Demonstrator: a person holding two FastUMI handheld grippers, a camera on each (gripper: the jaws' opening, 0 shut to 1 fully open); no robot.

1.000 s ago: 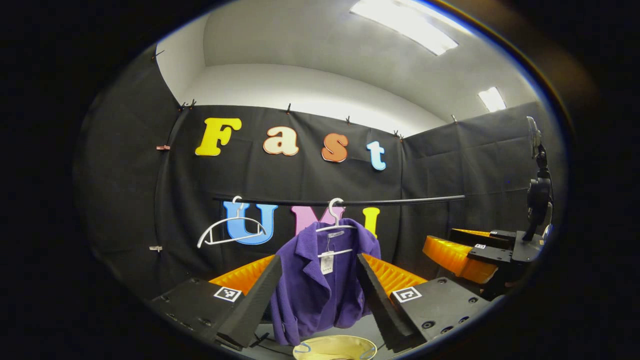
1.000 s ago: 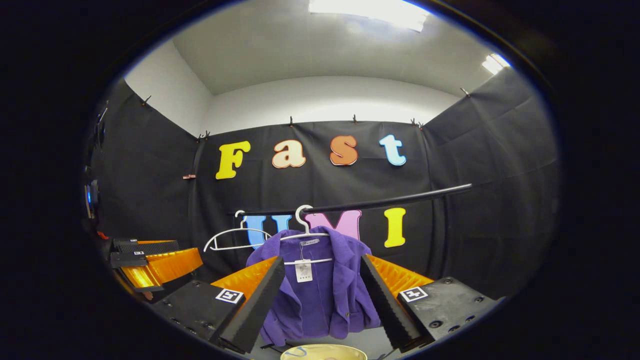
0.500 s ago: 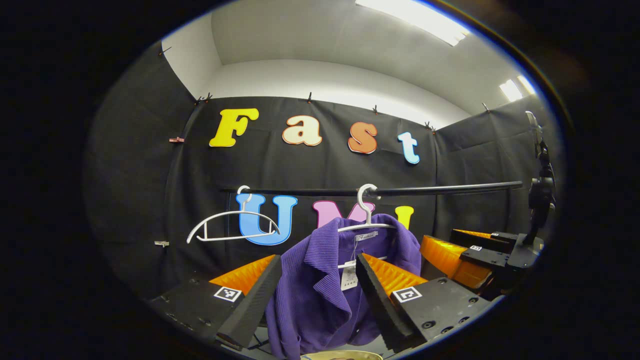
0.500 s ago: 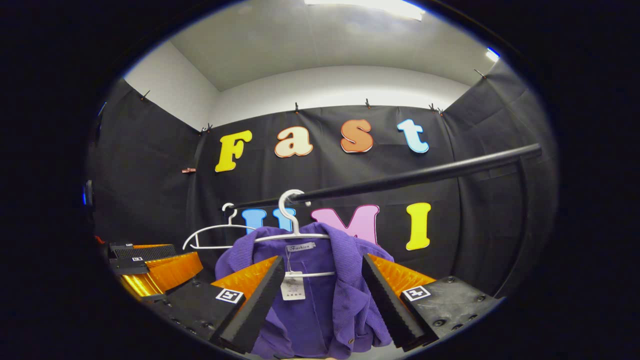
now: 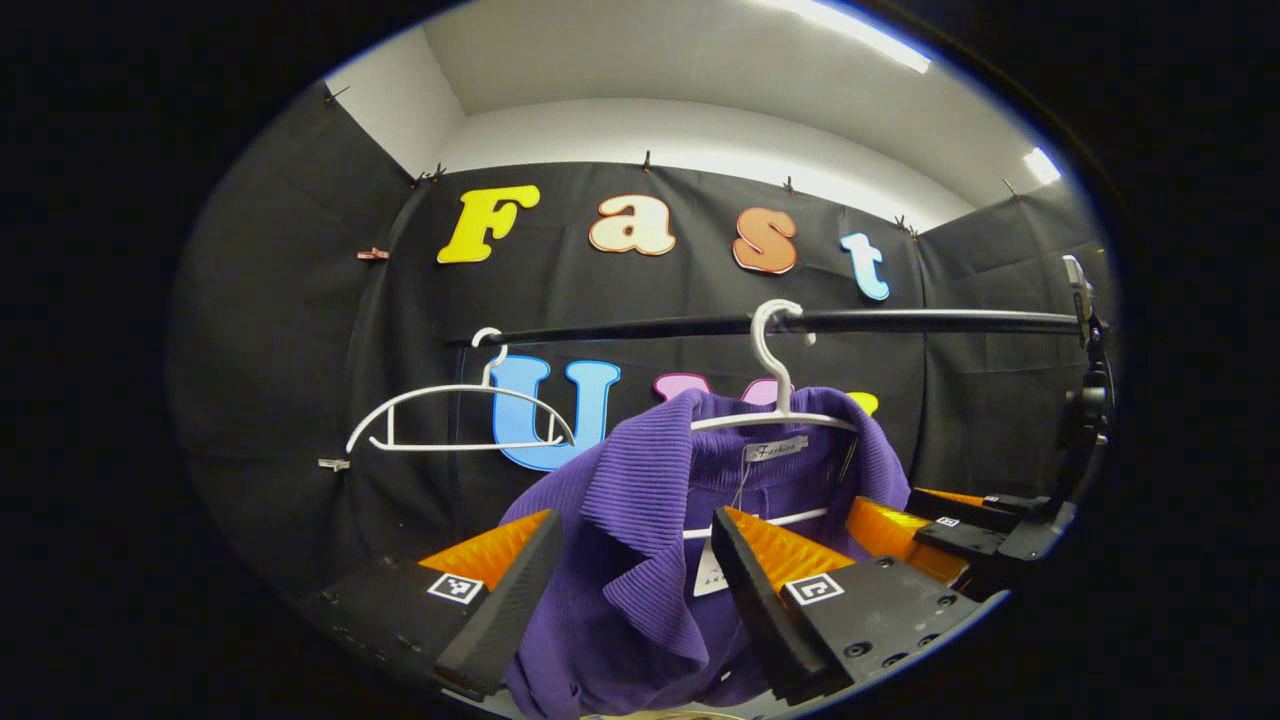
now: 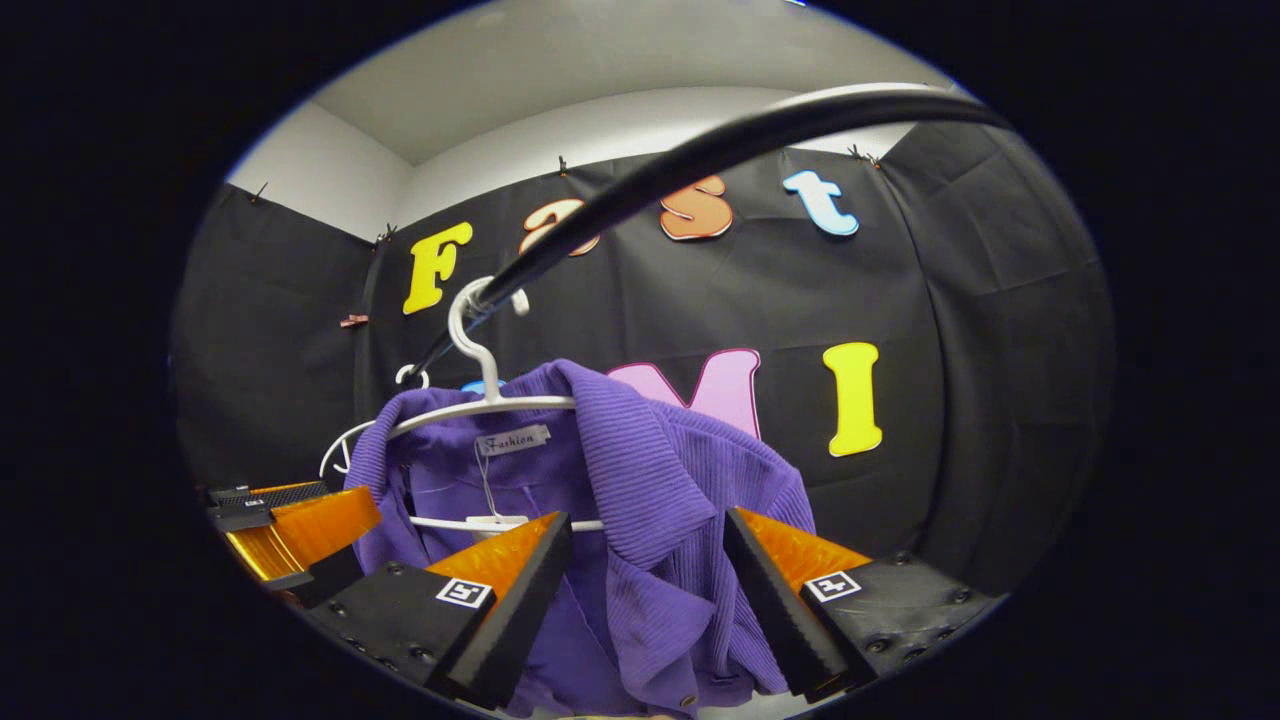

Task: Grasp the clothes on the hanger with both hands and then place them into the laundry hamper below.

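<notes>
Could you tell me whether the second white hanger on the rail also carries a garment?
No, the second white hanger hangs bare on the rail.

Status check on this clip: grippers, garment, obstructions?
Left gripper and right gripper open, each straddling a lapel. Purple jacket on white hanger. Nothing in the way.

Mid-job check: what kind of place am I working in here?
Most likely a staged recording booth, not a real laundry room: black cloth walls clipped up all round, one black rail carrying a purple garment and an empty white hanger, and ceiling strip lights.
</notes>
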